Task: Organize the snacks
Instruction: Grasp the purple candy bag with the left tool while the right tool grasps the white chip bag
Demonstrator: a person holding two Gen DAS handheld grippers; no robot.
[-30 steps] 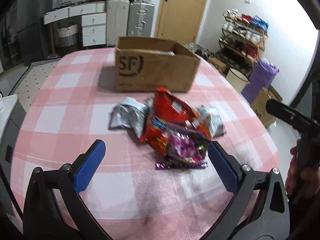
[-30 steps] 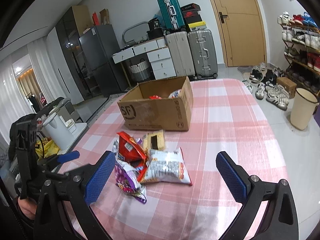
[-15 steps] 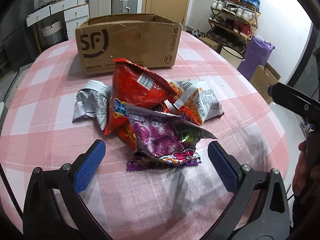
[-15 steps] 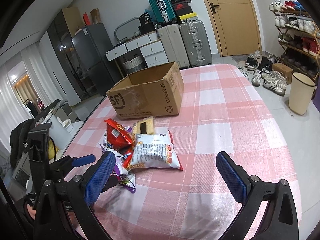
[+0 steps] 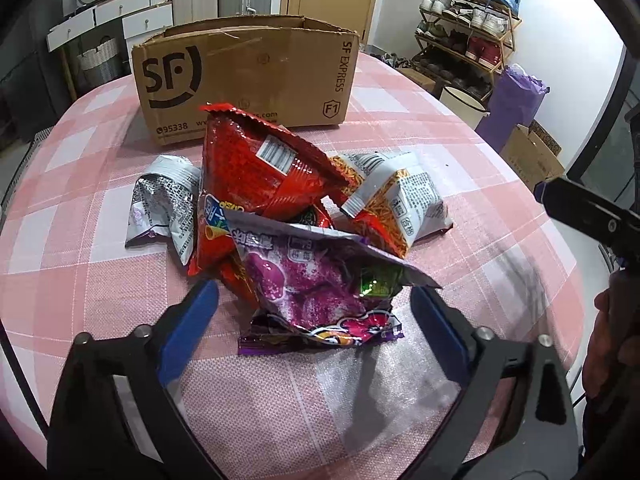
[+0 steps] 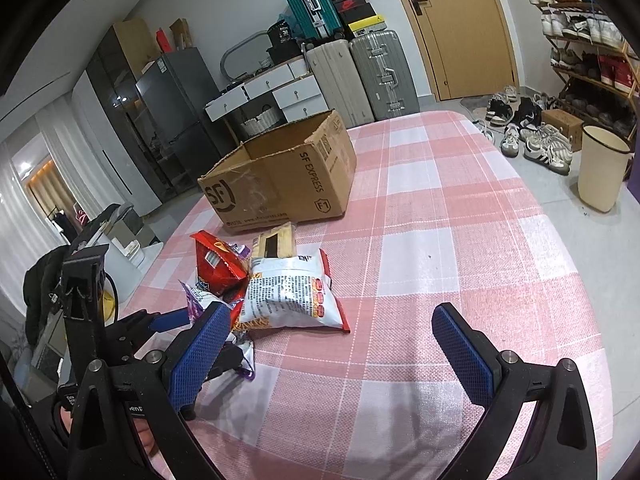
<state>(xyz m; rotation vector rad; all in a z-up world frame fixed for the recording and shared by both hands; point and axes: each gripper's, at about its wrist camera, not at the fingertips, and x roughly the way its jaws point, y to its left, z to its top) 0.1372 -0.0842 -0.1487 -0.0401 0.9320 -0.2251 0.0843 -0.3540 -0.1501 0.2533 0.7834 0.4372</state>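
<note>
The left gripper (image 5: pixel 314 300) tilts steeply down over the near edge of the snack pile, its blue pads (image 5: pixel 188 332) on either side of the purple bag (image 5: pixel 316 292); the jaws have just been closing, with that bag between them, yet neither pad presses on it and a gap shows on both sides, so the tool is open and holds nothing. The right gripper (image 6: pixel 330 336) points down at a gentler slant over bare cloth to the right of the pile, jaws spread wide and empty; its left pad (image 6: pixel 200 354) overlaps the purple bag's edge in the right wrist view, but whether it touches cannot be told. In the left wrist view a hand (image 5: pixel 608 332) holding the right tool shows at the right edge. The pile lies on the table (image 6: pixel 460 240), which is covered with a pink-and-white check cloth: a red bag (image 5: pixel 264 172) props up at the middle, a white bag (image 5: pixel 404 200) to its right, a crumpled silver bag (image 5: pixel 164 200) to its left, the purple bag nearest. Just behind stands an open cardboard box (image 5: pixel 244 76) marked SF. Around the room are suitcases (image 6: pixel 360 76), a white drawer unit (image 6: pixel 276 88), a wooden door (image 6: pixel 460 24), a shoe rack (image 6: pixel 588 44) and a cream bin (image 6: pixel 600 168).
</note>
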